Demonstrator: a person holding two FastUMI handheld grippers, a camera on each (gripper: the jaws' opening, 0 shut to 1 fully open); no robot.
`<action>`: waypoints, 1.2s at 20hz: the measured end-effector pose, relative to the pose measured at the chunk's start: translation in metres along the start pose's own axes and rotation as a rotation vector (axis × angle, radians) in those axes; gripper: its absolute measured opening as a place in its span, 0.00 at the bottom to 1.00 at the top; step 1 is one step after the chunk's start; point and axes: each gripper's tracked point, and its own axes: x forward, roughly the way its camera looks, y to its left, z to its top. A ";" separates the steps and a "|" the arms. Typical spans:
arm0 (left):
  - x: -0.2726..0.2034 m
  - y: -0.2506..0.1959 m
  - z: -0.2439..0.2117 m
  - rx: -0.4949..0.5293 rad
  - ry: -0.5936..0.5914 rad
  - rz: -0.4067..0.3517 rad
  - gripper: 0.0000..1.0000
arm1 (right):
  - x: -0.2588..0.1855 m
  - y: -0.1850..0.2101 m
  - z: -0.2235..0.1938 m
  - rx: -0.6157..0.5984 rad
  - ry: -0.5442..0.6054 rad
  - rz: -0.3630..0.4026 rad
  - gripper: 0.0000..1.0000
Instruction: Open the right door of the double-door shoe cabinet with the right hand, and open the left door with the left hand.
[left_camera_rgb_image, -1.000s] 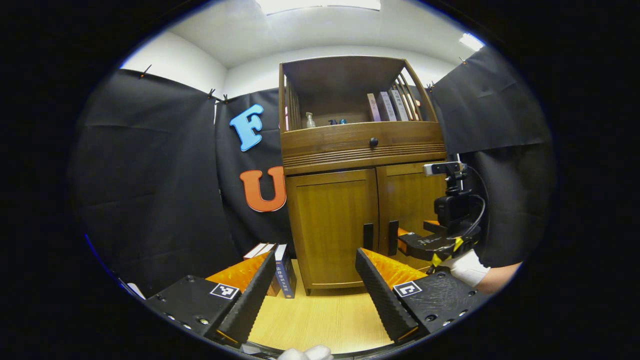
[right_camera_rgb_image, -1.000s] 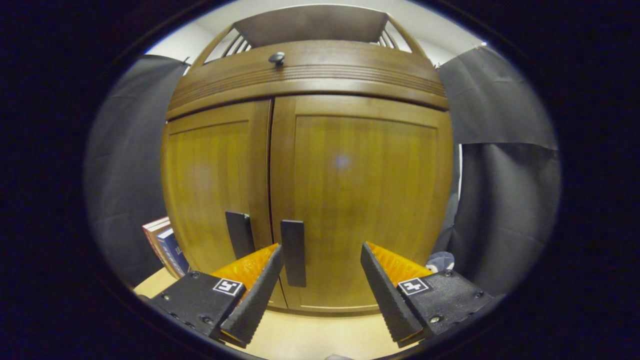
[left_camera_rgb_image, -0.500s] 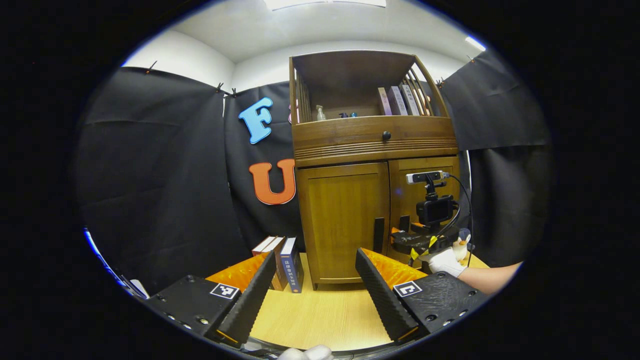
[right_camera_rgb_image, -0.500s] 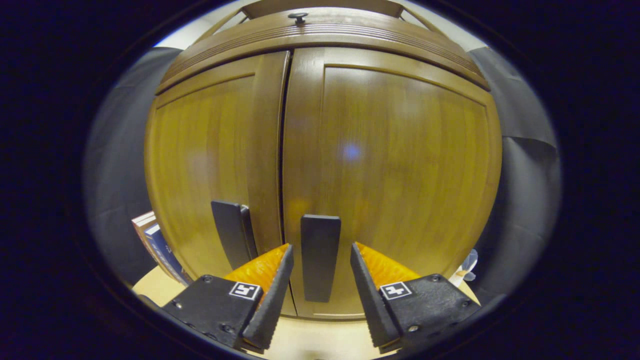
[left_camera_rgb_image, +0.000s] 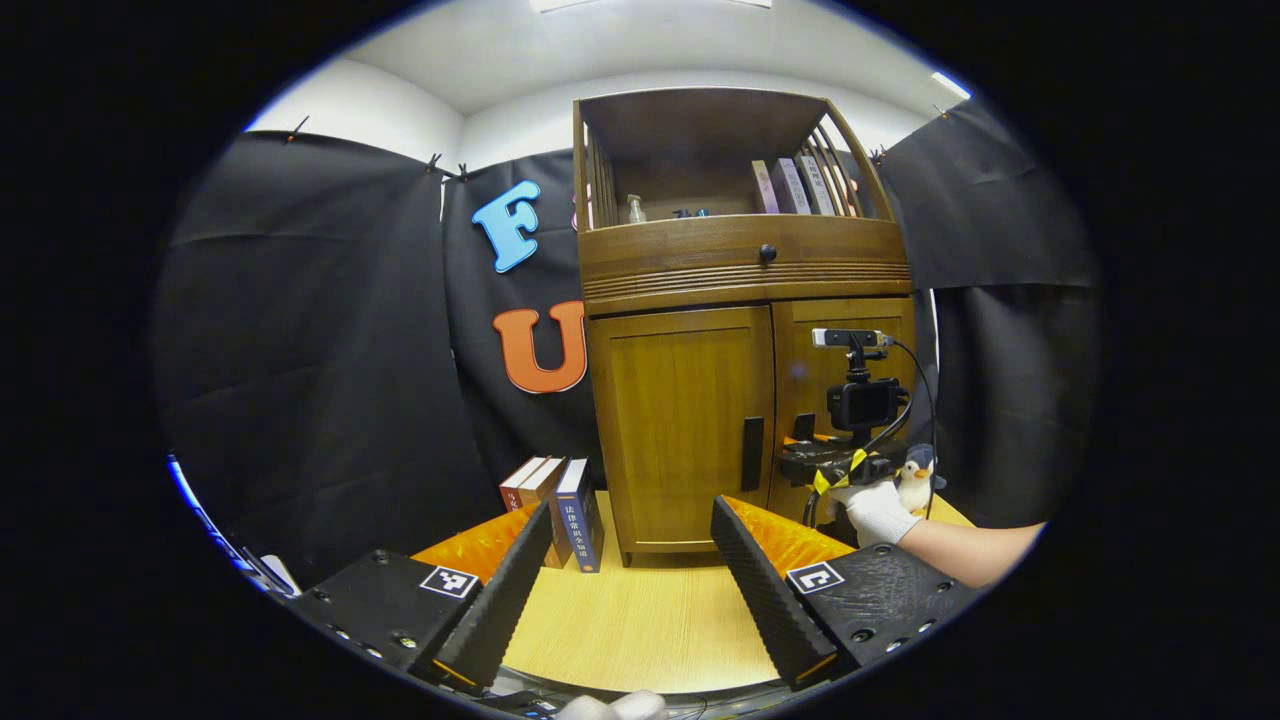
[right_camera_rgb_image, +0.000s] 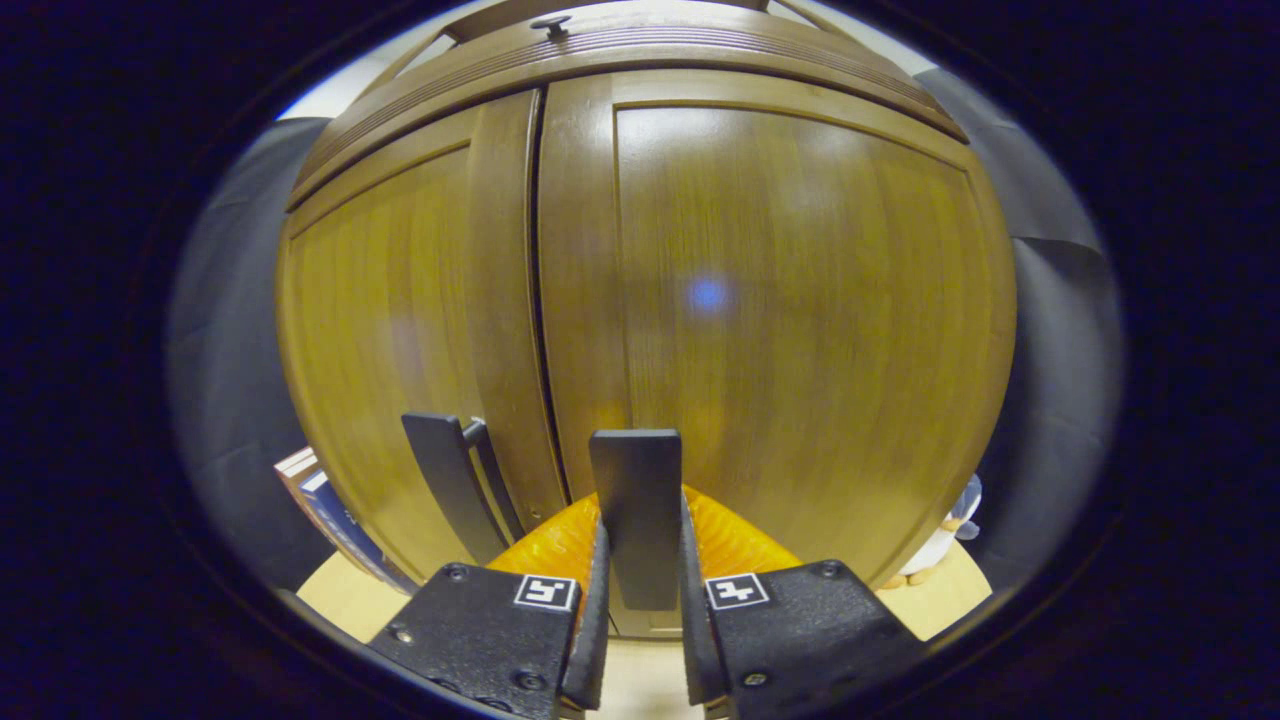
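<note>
On the light wooden worktop (left_camera_rgb_image: 640, 620) the shoe cabinet (left_camera_rgb_image: 740, 250) stands with both doors closed: right gripper (right_camera_rgb_image: 640, 600) pinches the right door handle (right_camera_rgb_image: 636, 510), pull not yet made; left gripper (left_camera_rgb_image: 625, 570) spread wide, well short of the left door handle (left_camera_rgb_image: 752, 453).

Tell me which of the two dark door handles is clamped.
The right door's dark flat handle, pinched between the right gripper jaws; the left door's handle stands free.
</note>
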 end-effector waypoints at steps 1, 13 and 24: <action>-0.002 -0.002 -0.001 0.001 0.000 -0.003 0.96 | -0.003 0.000 0.000 -0.007 0.006 0.011 0.33; -0.034 -0.030 -0.004 0.009 -0.044 -0.052 0.96 | -0.100 -0.022 -0.027 -0.077 0.017 0.108 0.29; -0.040 -0.052 -0.004 -0.006 -0.059 -0.108 0.96 | -0.186 -0.095 -0.046 -0.044 0.025 0.042 0.25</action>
